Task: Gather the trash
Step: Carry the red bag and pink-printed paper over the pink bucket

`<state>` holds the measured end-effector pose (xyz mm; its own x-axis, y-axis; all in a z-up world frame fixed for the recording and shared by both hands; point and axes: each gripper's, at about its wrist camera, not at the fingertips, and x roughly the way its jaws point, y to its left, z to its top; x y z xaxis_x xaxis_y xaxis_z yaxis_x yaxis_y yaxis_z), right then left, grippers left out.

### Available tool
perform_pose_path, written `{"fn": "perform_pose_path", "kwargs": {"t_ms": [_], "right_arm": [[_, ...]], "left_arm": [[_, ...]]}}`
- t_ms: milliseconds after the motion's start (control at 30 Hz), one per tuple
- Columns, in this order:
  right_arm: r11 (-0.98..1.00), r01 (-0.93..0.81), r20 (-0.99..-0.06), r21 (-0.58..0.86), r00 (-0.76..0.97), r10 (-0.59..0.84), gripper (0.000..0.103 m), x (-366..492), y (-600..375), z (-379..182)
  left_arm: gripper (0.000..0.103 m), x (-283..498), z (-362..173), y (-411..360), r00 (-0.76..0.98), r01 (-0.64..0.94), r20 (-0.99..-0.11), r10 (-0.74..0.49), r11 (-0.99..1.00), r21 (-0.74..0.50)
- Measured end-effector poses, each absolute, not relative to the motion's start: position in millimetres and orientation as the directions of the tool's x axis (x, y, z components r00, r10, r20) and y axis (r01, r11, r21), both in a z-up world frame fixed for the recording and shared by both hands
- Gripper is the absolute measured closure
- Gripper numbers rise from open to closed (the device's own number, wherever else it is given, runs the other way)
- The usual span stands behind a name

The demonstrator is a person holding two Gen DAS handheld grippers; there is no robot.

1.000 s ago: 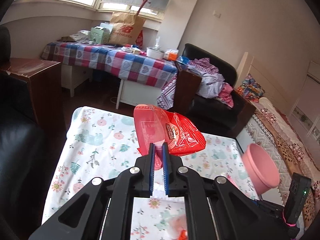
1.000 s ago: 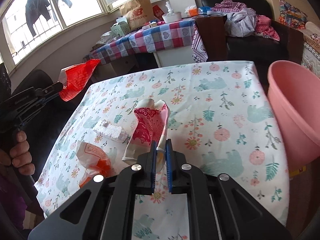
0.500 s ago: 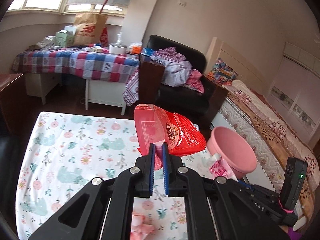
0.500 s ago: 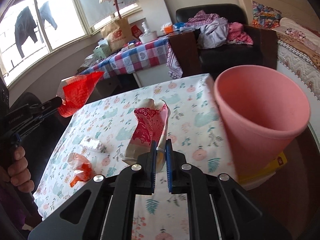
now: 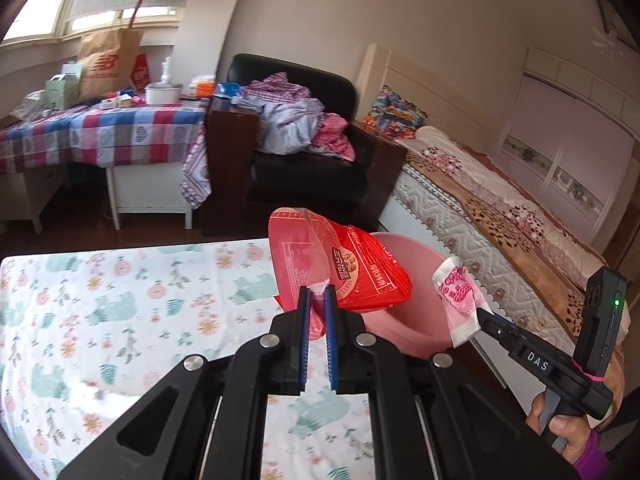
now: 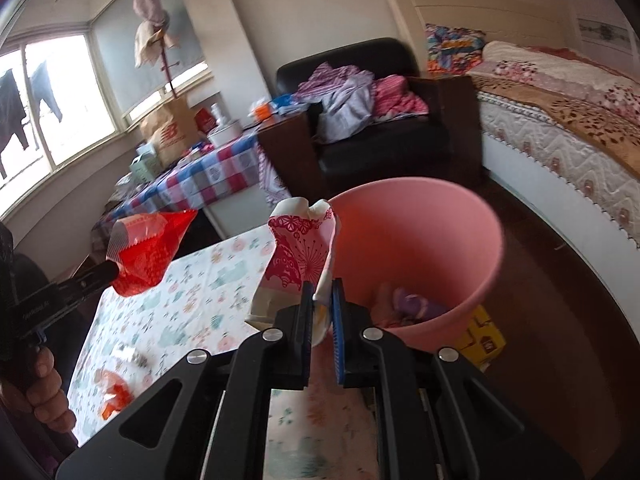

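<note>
Since a second ago we have swung both grippers, left gripper (image 5: 316,294) pinching one crinkly red wrapper (image 5: 352,272), right gripper (image 6: 321,292) one pink-printed wrapper (image 6: 298,260), toward one round pink bin (image 6: 440,240).

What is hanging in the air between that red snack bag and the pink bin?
In the right wrist view, the pink-and-white wrapper, pinched in the right gripper, hangs between the red snack bag and the pink bin, overlapping its near rim.

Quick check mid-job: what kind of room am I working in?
Most likely a lived-in bedroom: a quilted bed, a black armchair piled with clothes and a checked-cloth side table.
</note>
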<state>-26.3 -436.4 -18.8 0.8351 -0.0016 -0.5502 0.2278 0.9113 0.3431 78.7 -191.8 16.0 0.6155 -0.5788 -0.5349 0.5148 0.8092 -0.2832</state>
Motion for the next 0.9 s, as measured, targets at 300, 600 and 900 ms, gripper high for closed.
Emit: {"fn": "perform_pose_path", "kwargs": {"t_ms": [300, 600, 900], "right_arm": [[0.895, 0.303, -0.556, 0.329, 0.828, -0.075, 0.094, -33, -470, -22], [0.881, 0.337, -0.587, 0.331, 0.805, -0.088, 0.094, -24, -481, -34], [0.857, 0.382, -0.612, 0.345, 0.784, -0.103, 0.094, -13, -492, -44]], "left_arm": [[0.097, 81, 12, -243, 0.563, 0.590, -0.545, -0.622, 0.764, -0.261], [0.097, 83, -1, -271, 0.521, 0.618, -0.577, -0.629, 0.744, -0.252], [0.097, 85, -18, -302, 0.487, 0.645, -0.614, -0.621, 0.730, -0.227]]}}
